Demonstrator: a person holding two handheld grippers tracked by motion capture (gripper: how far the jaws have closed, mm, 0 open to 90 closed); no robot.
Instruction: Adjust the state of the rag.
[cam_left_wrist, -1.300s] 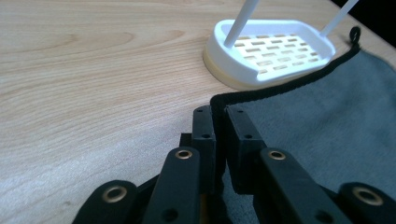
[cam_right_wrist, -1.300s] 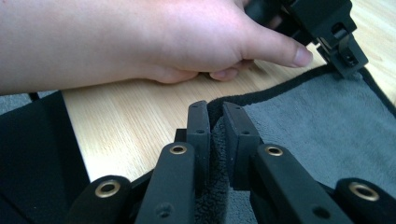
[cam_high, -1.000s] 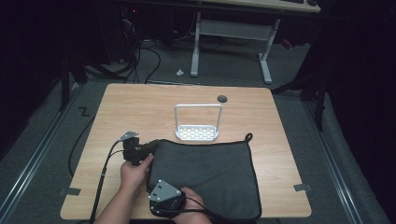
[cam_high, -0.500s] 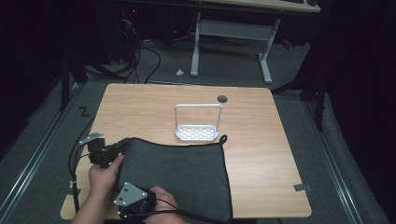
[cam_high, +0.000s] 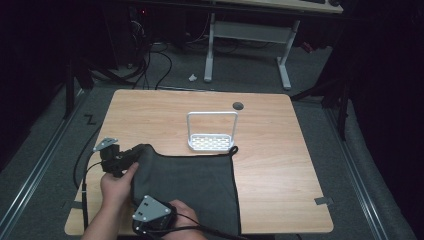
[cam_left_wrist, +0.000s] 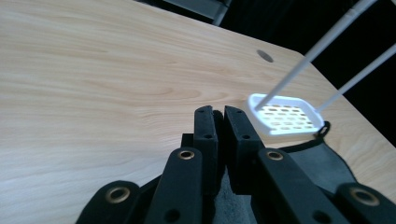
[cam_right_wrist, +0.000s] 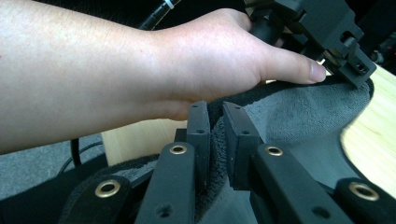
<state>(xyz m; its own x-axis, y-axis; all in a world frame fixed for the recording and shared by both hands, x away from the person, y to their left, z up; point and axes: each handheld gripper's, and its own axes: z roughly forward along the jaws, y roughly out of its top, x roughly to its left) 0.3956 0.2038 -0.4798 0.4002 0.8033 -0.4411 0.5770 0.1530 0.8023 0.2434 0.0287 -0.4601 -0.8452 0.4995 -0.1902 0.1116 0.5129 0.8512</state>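
Left gripper clamped on dark cloth far-left corner; right gripper clamped on near-left edge. Keep both grips firm, move together, cloth flat, clear of white rack.

A cloth lies on the table, a rack touching its far edge.

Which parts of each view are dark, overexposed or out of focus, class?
High view: the table is lit, the room around it falls into near black. Left gripper view: the white rack glares, overexposed and slightly soft; the wood grain is crisp. Right gripper view: the hand and dark cloth are sharp, the background murky.
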